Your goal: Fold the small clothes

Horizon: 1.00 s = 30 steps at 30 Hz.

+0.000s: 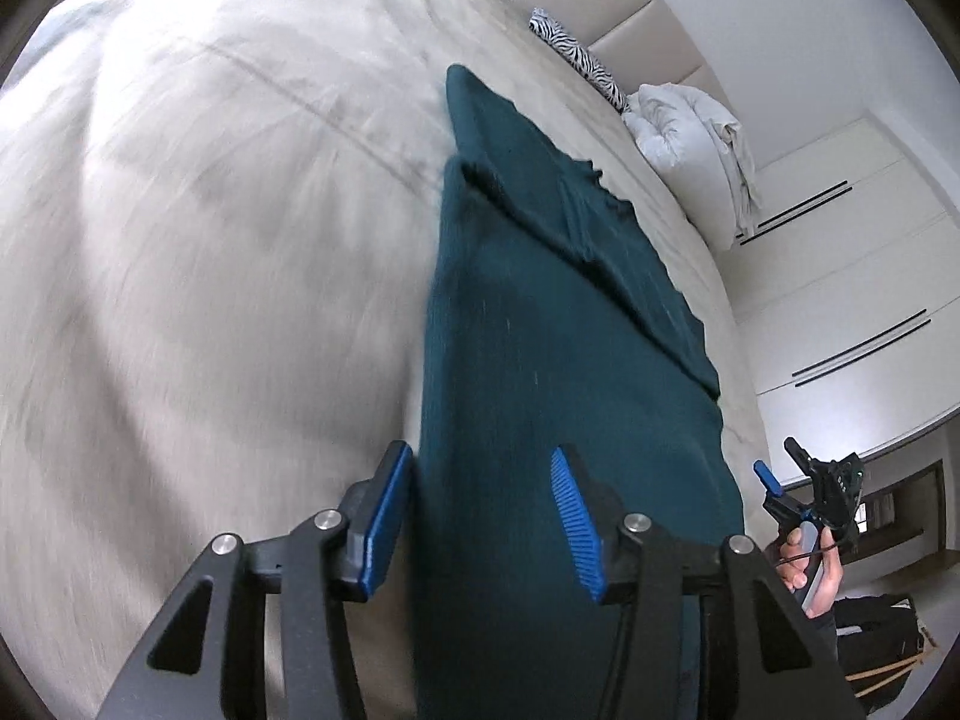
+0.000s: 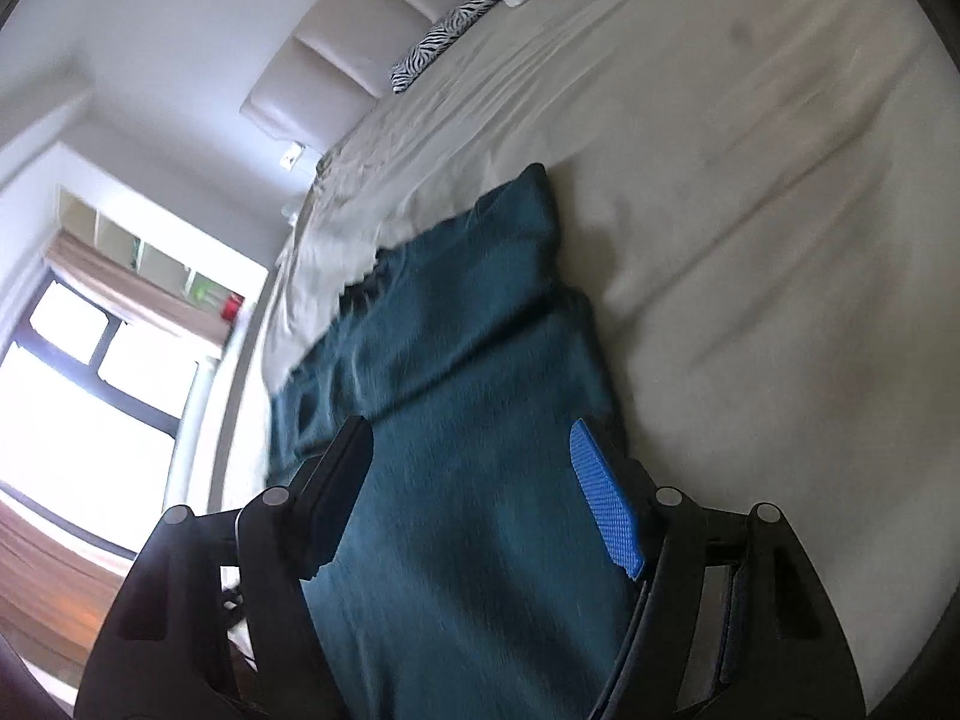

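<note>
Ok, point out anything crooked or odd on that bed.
The teal garment is unevenly folded: a flap lies slanted across it, one corner poking past the far edge. A white duvet sits bunched by the headboard.

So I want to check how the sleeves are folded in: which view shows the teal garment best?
The left wrist view: the teal garment lies lengthwise on the bed, its folded-in sleeve sharp along the right edge. The right wrist view shows the same garment blurred, with the far part creased and harder to read.
</note>
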Each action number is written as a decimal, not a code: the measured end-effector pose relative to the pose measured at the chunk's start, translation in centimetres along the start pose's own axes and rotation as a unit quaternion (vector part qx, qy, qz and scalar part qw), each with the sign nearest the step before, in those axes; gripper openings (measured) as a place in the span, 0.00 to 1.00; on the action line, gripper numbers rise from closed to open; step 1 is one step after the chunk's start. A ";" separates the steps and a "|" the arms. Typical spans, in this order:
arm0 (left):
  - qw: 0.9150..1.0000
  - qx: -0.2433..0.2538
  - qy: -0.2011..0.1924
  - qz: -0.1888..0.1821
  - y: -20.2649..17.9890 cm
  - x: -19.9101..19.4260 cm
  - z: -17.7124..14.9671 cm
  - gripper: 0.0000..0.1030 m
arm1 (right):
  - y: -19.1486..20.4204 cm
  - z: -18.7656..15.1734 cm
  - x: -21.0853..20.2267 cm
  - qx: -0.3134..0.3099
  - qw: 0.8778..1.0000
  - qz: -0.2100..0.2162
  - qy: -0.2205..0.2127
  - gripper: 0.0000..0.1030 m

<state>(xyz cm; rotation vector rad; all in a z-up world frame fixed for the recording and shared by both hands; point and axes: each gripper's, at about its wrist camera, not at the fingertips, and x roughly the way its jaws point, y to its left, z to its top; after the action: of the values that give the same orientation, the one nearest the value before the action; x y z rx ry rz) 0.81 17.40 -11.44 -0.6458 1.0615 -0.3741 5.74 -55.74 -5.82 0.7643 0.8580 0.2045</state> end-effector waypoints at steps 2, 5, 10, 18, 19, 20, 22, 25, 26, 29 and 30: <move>1.000 -0.001 0.013 -0.002 0.1 -0.5 -1.0 0.50 | 0.6 -1.5 -1.4 -0.024 1.000 -0.007 -0.005 0.66; 1.000 0.007 0.030 0.005 0.2 -1.5 -2.8 0.50 | 1.3 -3.6 -3.0 -0.055 0.998 -0.018 0.006 0.66; 0.999 0.009 0.052 0.012 -0.1 -2.9 -5.3 0.50 | 0.8 -6.1 -4.4 -0.062 0.997 -0.029 0.027 0.66; 0.997 0.004 0.080 0.012 -0.2 -3.3 -8.4 0.50 | -2.7 -8.7 -7.0 -0.013 0.998 -0.033 0.044 0.66; 0.997 0.003 0.083 0.012 -0.2 -3.3 -8.7 0.50 | -3.1 -9.0 -7.2 -0.010 0.998 -0.034 0.048 0.66; 0.996 0.002 0.084 0.010 -0.2 -3.3 -8.9 0.50 | -3.5 -9.4 -7.6 -0.006 0.998 -0.034 0.052 0.66; 0.996 0.003 0.089 0.010 -0.3 -3.3 -9.2 0.50 | -4.1 -9.9 -8.0 0.001 0.998 -0.038 0.056 0.66; 0.995 0.010 0.095 0.014 -0.6 -3.2 -9.4 0.49 | -5.0 -10.6 -8.8 0.010 0.997 -0.043 0.066 0.66; 0.995 0.012 0.096 0.015 -0.6 -3.2 -9.4 0.48 | -5.2 -10.8 -8.9 0.011 0.996 -0.045 0.072 0.66; 0.995 0.017 0.100 0.017 -0.8 -3.1 -9.5 0.47 | -5.7 -11.5 -9.3 0.014 0.994 -0.052 0.091 0.66; 0.995 0.018 0.101 0.018 -0.9 -3.0 -9.5 0.44 | -5.8 -11.5 -9.3 0.016 0.994 -0.054 0.097 0.66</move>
<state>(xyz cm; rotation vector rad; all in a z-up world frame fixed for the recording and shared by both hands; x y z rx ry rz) -9.06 15.56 -11.96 -0.5641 1.2541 -0.4336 -9.65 -58.10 -8.87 0.7343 1.0865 0.1716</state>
